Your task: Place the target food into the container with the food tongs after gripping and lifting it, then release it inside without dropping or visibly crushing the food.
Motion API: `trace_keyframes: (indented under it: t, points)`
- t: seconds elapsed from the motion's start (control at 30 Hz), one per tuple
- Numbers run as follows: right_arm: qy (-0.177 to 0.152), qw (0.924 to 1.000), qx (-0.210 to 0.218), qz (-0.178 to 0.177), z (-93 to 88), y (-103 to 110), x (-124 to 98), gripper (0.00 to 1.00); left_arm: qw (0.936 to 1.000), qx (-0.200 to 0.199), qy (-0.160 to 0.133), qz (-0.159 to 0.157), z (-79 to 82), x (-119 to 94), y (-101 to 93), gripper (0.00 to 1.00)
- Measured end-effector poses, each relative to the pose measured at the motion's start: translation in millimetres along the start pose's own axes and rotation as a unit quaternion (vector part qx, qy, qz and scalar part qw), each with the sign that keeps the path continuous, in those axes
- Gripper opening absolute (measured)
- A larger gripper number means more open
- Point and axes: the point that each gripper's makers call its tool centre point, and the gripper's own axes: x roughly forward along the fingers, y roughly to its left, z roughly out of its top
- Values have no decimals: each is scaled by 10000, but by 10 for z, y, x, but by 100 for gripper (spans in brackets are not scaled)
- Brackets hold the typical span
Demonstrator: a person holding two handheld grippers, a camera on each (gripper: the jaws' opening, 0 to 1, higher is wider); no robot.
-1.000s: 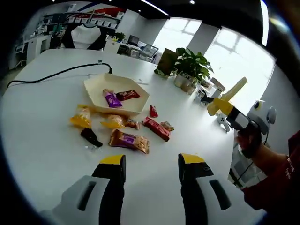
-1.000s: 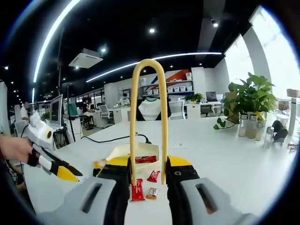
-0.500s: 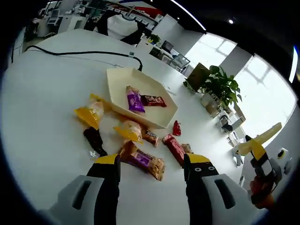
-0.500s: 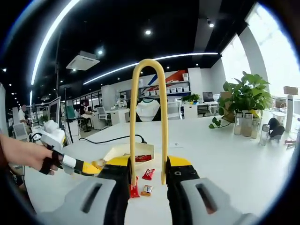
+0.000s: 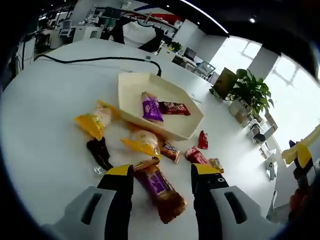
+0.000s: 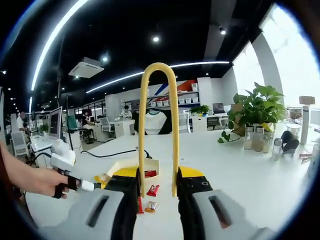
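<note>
My left gripper (image 5: 162,172) hangs open low over the snack pile. A brown and purple wrapped bar (image 5: 159,189) lies on the table between its two jaws. Beyond it stands the cream tray (image 5: 131,95) with a purple packet (image 5: 150,106) and a dark red bar (image 5: 174,108) inside. My right gripper (image 6: 159,177) is shut on the yellow food tongs (image 6: 174,125), whose looped end points up. In the right gripper view the tray (image 6: 150,165) sits behind the jaws, and the left gripper (image 6: 90,186) reaches in from the left in a person's hand.
Around the tray lie yellow packets (image 5: 95,121) (image 5: 142,143), a black packet (image 5: 100,152), red packets (image 5: 202,140) (image 5: 195,156) and small sweets (image 5: 171,151). A black cable (image 5: 85,59) crosses the far table. A potted plant (image 5: 248,90) and jars stand at the far right.
My left gripper has come down and forward over the pile, so the brown and purple bar now lies between its jaws. The right gripper keeps the tongs, barely shifted.
</note>
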Motion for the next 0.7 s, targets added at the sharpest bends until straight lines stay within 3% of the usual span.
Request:
trace_keyframes:
  t: [0.13, 0.23, 0.37, 0.4, 0.43, 0.47, 0.6, 0.67, 0.7]
  points:
    - [1, 10000, -10, 10, 3, -7, 6, 25, 9961, 807, 342, 78, -124, 2, -24, 42]
    - [-9, 10000, -9, 18, 8, -5, 17, 25, 9862, 1594, 401, 191, -194, -29, -8, 37]
    - [-3, 10000, -8, 39, 2, 17, 35, 25, 9855, 1649, 371, 120, -240, -61, -38, 30]
    - [1, 10000, -7, 43, 0, 21, 36, 25, 9827, 1808, 404, 46, -250, -54, -49, 26]
    - [8, 10000, -13, 51, -5, 34, 39, 25, 9751, 2172, 435, 66, -253, -64, -44, 25]
    - [12, 10000, -21, 57, -9, 41, 39, 25, 9736, 2249, 374, 69, -248, -69, -63, 25]
    - [26, 10000, -30, 45, -23, 46, 32, 25, 9754, 2175, 366, -62, -346, -131, -117, 23]
    - [22, 10000, -24, 41, -25, 51, 26, 25, 9630, 2680, 272, 74, -329, -166, -68, 22]
    - [23, 10000, -21, 42, -28, 59, 25, 25, 9632, 2678, 234, 64, -350, -187, -84, 22]
